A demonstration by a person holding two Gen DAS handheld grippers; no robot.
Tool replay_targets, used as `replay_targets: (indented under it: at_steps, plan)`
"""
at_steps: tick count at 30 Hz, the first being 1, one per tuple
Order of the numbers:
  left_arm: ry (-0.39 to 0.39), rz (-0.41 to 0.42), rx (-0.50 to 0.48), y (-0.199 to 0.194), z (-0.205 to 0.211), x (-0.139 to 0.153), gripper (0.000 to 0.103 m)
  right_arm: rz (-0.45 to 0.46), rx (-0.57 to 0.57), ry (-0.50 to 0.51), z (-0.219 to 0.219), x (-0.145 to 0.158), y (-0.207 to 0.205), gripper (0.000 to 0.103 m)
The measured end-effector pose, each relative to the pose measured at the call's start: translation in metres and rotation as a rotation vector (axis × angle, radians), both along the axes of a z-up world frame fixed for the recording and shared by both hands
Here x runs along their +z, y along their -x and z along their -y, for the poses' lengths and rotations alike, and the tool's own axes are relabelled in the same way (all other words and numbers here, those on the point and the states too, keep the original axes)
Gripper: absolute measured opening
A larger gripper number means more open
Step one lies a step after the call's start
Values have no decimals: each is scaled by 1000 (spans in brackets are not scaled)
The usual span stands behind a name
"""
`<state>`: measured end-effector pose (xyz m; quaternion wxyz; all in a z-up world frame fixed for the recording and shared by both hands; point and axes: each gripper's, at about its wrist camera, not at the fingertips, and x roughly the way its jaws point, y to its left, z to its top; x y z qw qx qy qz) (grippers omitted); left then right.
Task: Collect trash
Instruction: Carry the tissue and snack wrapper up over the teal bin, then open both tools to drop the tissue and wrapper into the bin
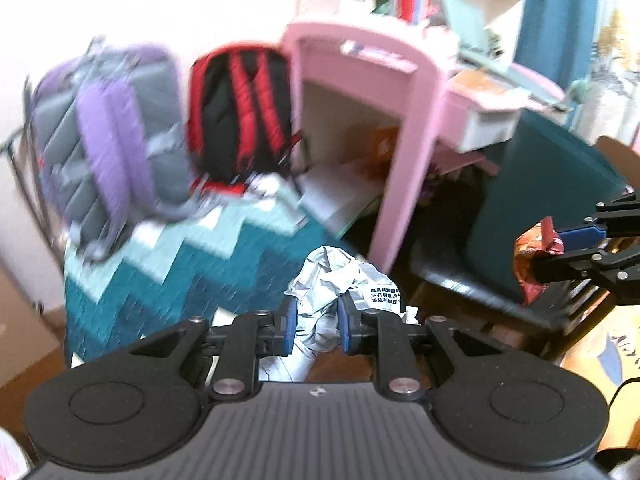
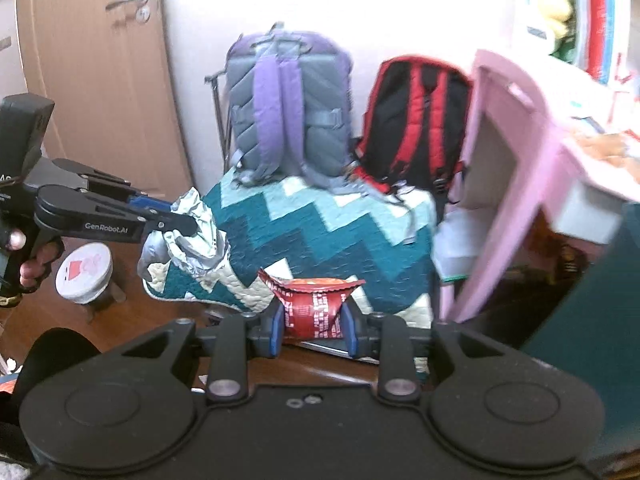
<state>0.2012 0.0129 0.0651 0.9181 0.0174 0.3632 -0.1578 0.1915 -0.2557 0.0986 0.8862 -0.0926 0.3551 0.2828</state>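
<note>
Left wrist view: the left gripper (image 1: 313,322) grasps a crumpled silver wrapper (image 1: 340,280) at lower centre; the right gripper (image 2: 312,326) clamps a red snack packet (image 2: 314,304). Behind, a zigzag quilt (image 2: 320,232) carries a purple backpack (image 2: 288,108) and red backpack (image 2: 416,124); pink desk (image 2: 512,160) right, wooden floor (image 2: 312,368) below.

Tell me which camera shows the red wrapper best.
The right wrist view: the red wrapper sits centred and sharp, pinched in the right gripper, print visible. The left wrist view catches it only at the right edge, small, side-on and partly hidden by the right gripper's fingers.
</note>
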Motion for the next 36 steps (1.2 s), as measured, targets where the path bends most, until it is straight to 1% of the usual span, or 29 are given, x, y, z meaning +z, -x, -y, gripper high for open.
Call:
replay_targets:
  at_steps: [5,8,10,14,19,21,24,26,28,31,34,36]
  plan:
    - [-10,89,-84,8,62,48,20,83,-68,-6,54,44,14,28]
    - [-5,128,-147,9,103,71,20,103,-129,-17,87,60,13,28]
    - [17,140,-187,4,129,84,20,103,-176,-29,109,68,8,28]
    - [20,181,-265,-5,186,108,20,114,-258,-17,147,78,-4,28]
    - [35,218,-331,-20,250,131,20,121,-339,23,185,76,-21,28]
    - [37,228,-352,-28,274,135,20,113,-367,38,196,72,-28,28]
    - [44,215,-378,-45,306,134,20,90,-402,65,214,65,-39,28]
    - [46,195,-389,-59,327,131,20,75,-417,86,222,59,-46,28]
    - [40,193,-399,-71,347,128,20,68,-439,105,232,55,-52,28]
    - [34,174,-415,-89,374,122,20,52,-459,117,243,51,-60,28]
    - [26,158,-435,-105,399,114,20,29,-462,135,249,43,-69,28]
    - [27,131,-443,-117,413,105,20,12,-461,148,251,37,-74,28]
